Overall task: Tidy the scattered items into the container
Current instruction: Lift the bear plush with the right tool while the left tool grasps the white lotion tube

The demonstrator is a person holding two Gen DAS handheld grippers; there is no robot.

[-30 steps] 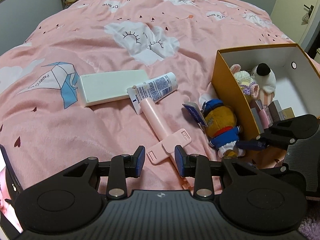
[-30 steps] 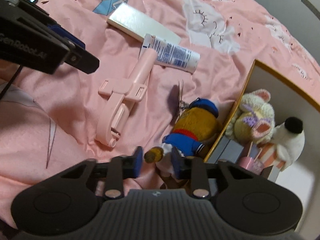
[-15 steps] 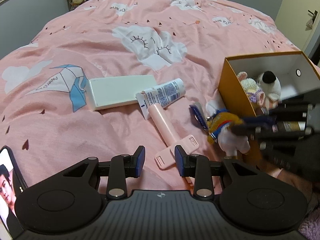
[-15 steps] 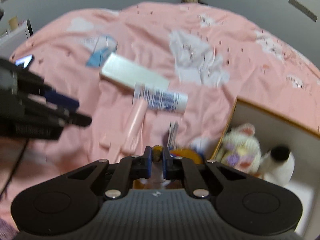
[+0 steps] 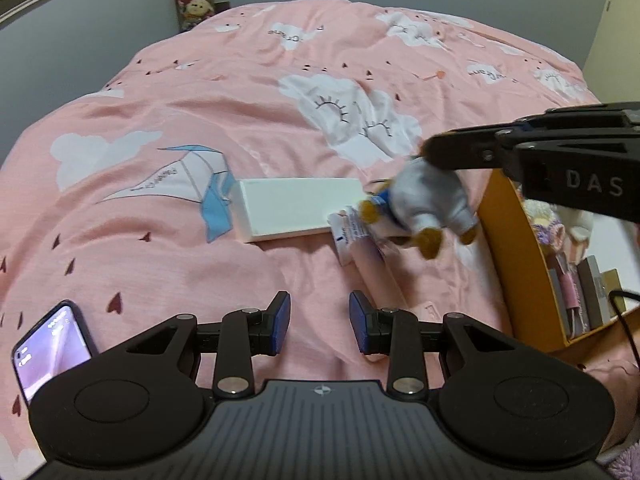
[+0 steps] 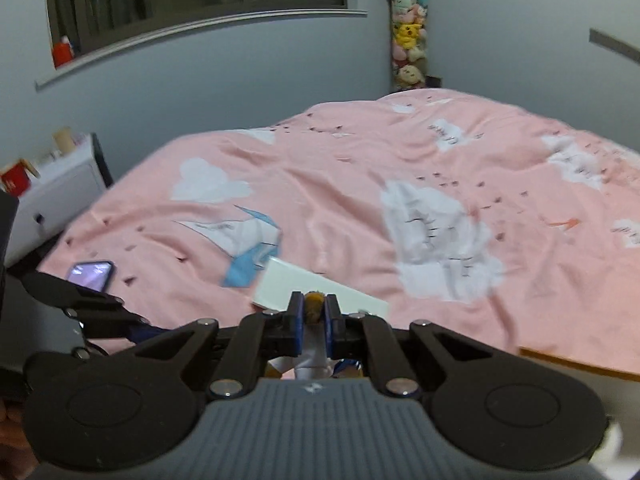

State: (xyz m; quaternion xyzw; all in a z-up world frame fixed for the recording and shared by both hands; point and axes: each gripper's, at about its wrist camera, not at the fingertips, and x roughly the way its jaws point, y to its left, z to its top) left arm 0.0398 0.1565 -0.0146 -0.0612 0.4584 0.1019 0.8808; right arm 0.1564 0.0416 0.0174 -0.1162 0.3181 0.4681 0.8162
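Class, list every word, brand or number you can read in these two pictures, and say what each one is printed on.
"DAS": on the side of the right gripper, in the left wrist view.
Script on the pink bedspread: too distorted to read.
Print on the tube: too small.
Phone screen: blurred.

Flat box [image 5: 296, 208] lies mid-bed [image 5: 240, 120]; tube [image 5: 352, 232] right of it; container [image 5: 520, 264] far right; phone [image 5: 52, 352] near left.

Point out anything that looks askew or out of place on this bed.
The plush toy dangles tilted, feet out, from the right gripper, above the bed. A white box, a tube and a pink stick lie scattered outside the orange box.
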